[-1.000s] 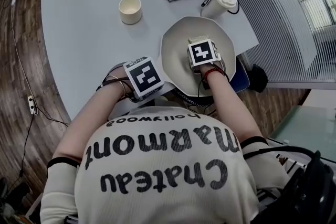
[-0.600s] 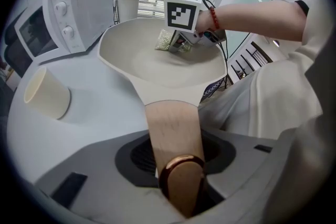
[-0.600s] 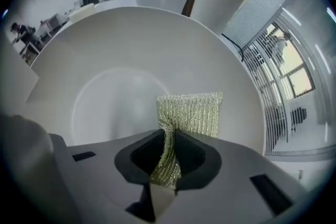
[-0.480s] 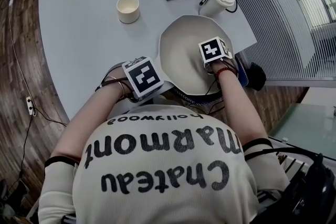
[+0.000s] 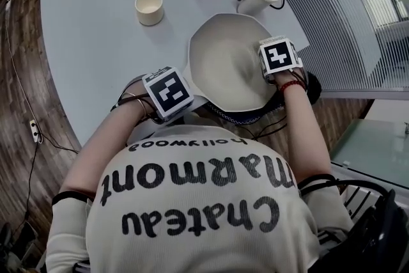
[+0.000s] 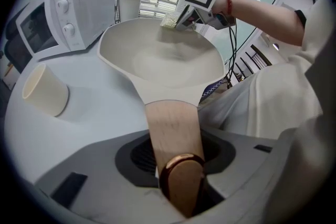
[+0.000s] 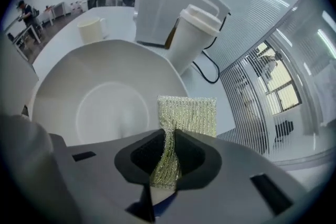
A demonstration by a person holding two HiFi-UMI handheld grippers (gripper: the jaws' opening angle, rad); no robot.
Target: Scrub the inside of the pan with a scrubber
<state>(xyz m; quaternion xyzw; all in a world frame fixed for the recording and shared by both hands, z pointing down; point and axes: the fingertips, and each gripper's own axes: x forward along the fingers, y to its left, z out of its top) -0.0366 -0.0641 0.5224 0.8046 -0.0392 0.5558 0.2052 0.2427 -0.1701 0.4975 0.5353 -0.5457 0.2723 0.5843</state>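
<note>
Gripper views only: left fingers (image 6: pixel 139 155) tight on pan handle (image 6: pixel 170 128), right fingers (image 7: pixel 193 155) on scrubber (image 7: pixel 189 115).

The pan (image 5: pixel 223 61) is cream-white, its handle (image 6: pixel 172 134) pale wood with a copper-coloured end. The scrubber (image 7: pixel 186 115) is a glittery yellow-green mesh. The marker cubes (image 5: pixel 167 93) carry black-and-white squares; the table (image 5: pixel 96 61) is pale grey.
</note>
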